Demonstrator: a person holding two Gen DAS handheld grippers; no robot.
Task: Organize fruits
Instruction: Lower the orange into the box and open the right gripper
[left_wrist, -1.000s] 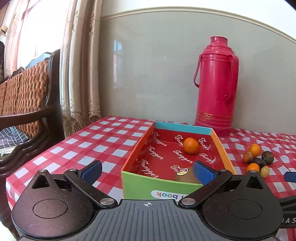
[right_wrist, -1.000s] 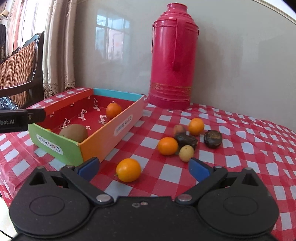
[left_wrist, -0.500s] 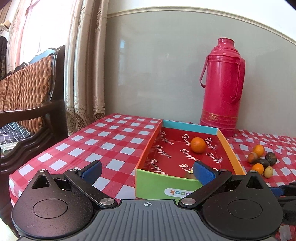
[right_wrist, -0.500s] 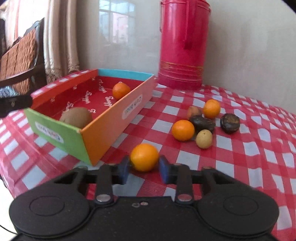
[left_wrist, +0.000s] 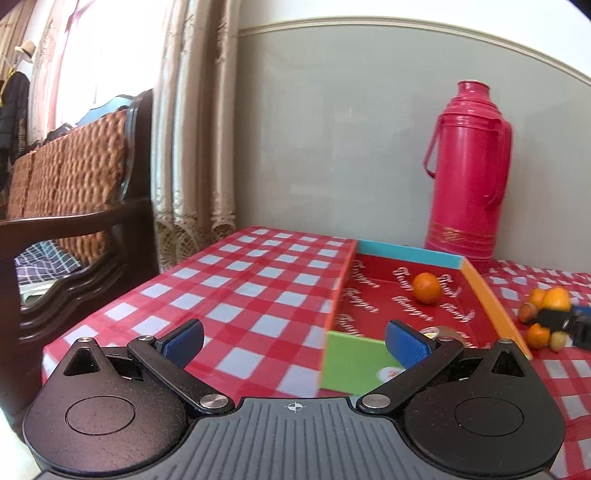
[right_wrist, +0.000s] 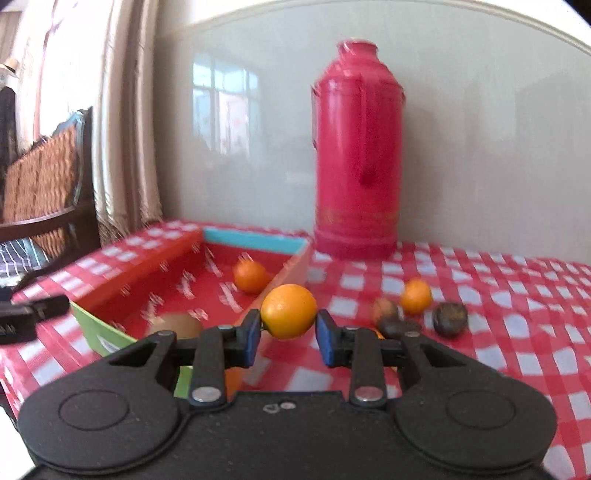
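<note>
Inside, the box (right_wrist: 155, 273) holds an orange (right_wrist: 250, 276) and kiwi (right_wrist: 173, 325); right hand-held gripper (right_wrist: 289, 332) pinches another orange (right_wrist: 289, 311), left (left_wrist: 293, 338) spread

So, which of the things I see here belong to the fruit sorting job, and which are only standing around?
Belong to the job:
- held orange in the right hand-held gripper
- box with an orange and a kiwi inside
- loose fruits on the tablecloth
- left hand-held gripper, open

Only standing around:
- pink thermos
- wicker chair
- curtain
</note>
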